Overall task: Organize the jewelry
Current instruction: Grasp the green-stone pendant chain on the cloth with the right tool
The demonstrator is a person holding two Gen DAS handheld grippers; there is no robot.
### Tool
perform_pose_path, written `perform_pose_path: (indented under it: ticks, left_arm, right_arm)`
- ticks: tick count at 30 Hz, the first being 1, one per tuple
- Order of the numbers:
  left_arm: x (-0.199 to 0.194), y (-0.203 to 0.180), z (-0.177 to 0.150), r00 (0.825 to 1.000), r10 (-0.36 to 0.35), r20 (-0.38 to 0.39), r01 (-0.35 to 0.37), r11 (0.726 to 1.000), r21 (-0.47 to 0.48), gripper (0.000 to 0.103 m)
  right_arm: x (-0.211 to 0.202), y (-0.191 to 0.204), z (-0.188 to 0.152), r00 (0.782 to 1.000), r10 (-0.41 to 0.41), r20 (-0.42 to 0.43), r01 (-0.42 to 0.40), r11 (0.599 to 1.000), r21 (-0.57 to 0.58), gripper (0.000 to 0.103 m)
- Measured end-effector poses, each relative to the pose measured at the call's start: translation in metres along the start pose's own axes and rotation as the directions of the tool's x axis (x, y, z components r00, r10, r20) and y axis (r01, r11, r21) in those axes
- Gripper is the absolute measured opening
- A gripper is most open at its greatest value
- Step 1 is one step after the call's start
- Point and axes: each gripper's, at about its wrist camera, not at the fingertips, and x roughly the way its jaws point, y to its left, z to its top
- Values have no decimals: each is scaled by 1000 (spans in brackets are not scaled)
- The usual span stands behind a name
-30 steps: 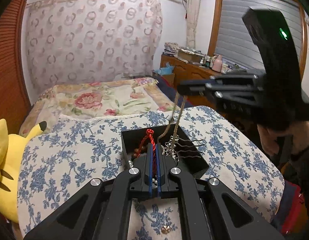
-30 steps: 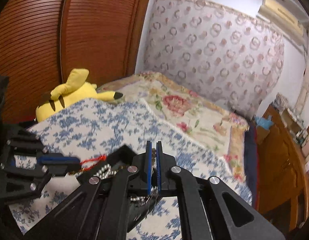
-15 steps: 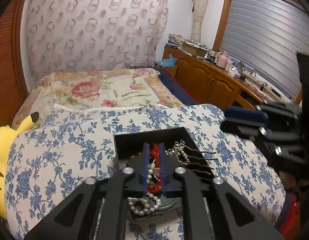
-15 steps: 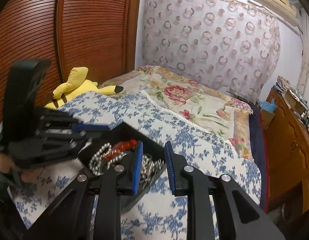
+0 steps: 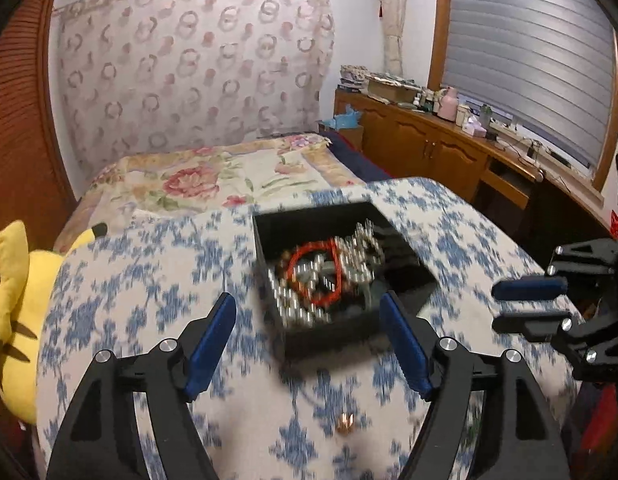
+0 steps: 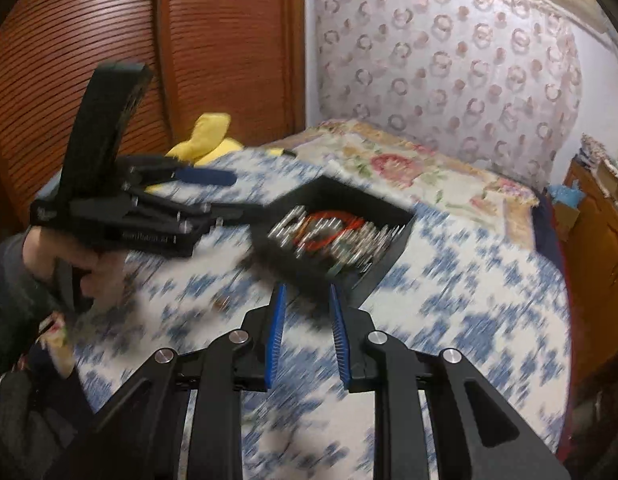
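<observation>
With both grippers empty and drawn back from the black box (image 5: 337, 280), the step in hand looks like the pause after a drop-off, before the next piece is fetched. The left gripper (image 5: 309, 340) has just been opening and its jaws stand wide apart with nothing between them; the right gripper (image 6: 307, 336) has its jaws a little apart, also bare. The jewelry sits heaped in the box: a red bracelet (image 5: 315, 274) looped among pearl beads (image 5: 289, 304) and silvery hair pins (image 5: 361, 244). One small coppery piece (image 5: 344, 424) lies loose on the blue-flowered cloth (image 5: 149, 288), just below the left jaws, and is likely next; picking it up calls for a steep, low approach and a fine pinch. The box stands mid-surface with bare cloth on all sides, though the cloth falls away at the right edge near the wooden cabinets (image 5: 429, 148).
</observation>
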Motion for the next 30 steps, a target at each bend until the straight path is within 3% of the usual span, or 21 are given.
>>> perform_pose_path:
  ticks: [9,14,19,23,30]
  left_arm:
    - [-16,6,-43,999,-9,-42,8,1000,-30,72]
    - [-25,2,-56,999,-19,-45,18,999,-28,72]
    - [-31,-2,-62,999,-28,-46,26,999,-24,72]
    - [-34,-2,-64,999,-34,-41,33,999,-32,72]
    - [-35,-1,-67,998,-47,-41,45,998,-50,72]
  right_arm:
    - [8,41,-45,989,94,-113,-98,994,-37,25]
    - [17,52,-45,976,135,-170,-149,986,-73,25]
    - [28,48,-44,967,126,-222,-149,985,-92,25]
    - [29,43,-42,963,123,-242,-152,983,-106,37]
    - [33,38,-46,949,130,-288,-171,977,-124,38]
